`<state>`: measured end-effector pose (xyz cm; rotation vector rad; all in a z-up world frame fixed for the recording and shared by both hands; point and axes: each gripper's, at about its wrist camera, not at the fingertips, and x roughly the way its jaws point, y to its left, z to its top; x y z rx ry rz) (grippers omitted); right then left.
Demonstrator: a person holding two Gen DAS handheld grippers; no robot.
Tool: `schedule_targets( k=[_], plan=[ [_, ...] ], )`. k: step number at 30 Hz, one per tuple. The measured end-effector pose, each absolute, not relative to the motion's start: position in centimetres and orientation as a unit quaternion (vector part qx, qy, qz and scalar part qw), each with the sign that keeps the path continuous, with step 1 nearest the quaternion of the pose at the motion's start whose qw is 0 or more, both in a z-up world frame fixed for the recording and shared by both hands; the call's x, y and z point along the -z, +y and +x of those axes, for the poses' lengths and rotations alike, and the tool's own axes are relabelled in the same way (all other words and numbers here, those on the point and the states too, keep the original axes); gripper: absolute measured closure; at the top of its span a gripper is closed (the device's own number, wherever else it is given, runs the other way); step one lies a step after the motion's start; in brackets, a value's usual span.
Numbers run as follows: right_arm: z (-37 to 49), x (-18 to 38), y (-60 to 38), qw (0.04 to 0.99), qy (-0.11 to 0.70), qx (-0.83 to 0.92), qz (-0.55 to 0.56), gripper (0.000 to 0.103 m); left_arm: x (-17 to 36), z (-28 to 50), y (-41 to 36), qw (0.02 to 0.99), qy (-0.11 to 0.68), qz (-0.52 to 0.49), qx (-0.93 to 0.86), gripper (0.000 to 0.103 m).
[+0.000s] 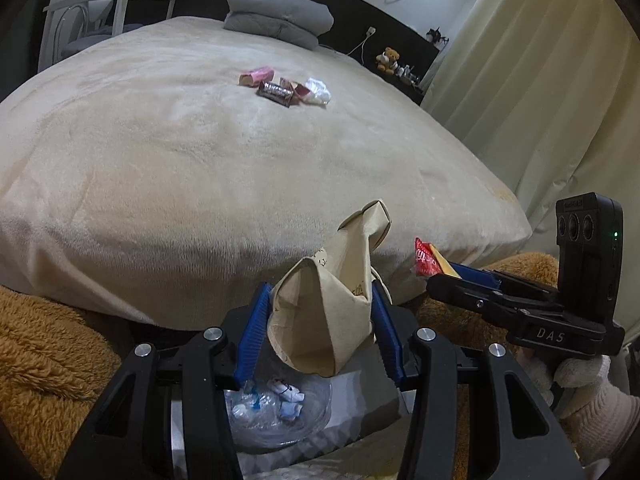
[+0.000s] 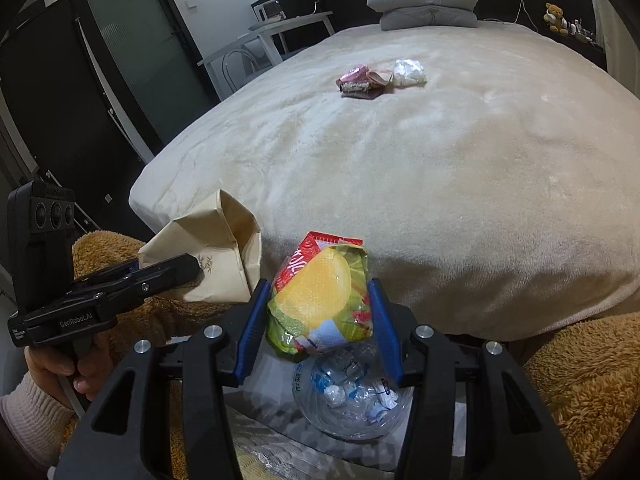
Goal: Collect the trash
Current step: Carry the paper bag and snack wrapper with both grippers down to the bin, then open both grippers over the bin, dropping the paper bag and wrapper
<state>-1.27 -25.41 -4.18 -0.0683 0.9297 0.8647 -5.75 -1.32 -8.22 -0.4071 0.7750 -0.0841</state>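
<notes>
My left gripper [image 1: 318, 326] is shut on a crumpled beige paper bag [image 1: 332, 300], which also shows in the right wrist view as the paper bag [image 2: 212, 256]. My right gripper [image 2: 320, 320] is shut on a yellow-green snack packet [image 2: 324, 300]; its red end, the snack packet [image 1: 426, 260], shows in the left wrist view. Both hang over a bin lined with clear plastic [image 2: 352, 400], holding a crushed bottle and scraps [image 1: 276, 404]. Far up the cream bed [image 1: 200, 152] lie wrappers [image 1: 276, 92] and a white wad [image 1: 318, 92].
Brown fuzzy rug [image 1: 48, 352] flanks the bin on both sides. Grey pillows [image 1: 280, 16] sit at the bed's head, a white desk and chair [image 1: 100, 12] at back left, curtains [image 1: 540, 100] at right, a teddy bear [image 1: 387, 60] on a shelf. A sleeved hand [image 2: 60, 364] holds the left gripper.
</notes>
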Motion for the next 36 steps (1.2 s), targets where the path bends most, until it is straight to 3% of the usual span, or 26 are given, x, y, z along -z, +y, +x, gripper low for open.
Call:
schedule_targets(
  k=[19,36],
  plan=[
    [0.8,10.9,-24.2,0.743,0.561,-0.358,-0.064,0.054,15.8,-1.0,-2.9,0.818,0.545,-0.183,0.029,0.055],
    [1.2,14.5,-23.3,0.702,0.626,-0.331,-0.079,0.054,19.7,0.1,-3.1,0.764,0.617,-0.189,0.017,0.055]
  ],
)
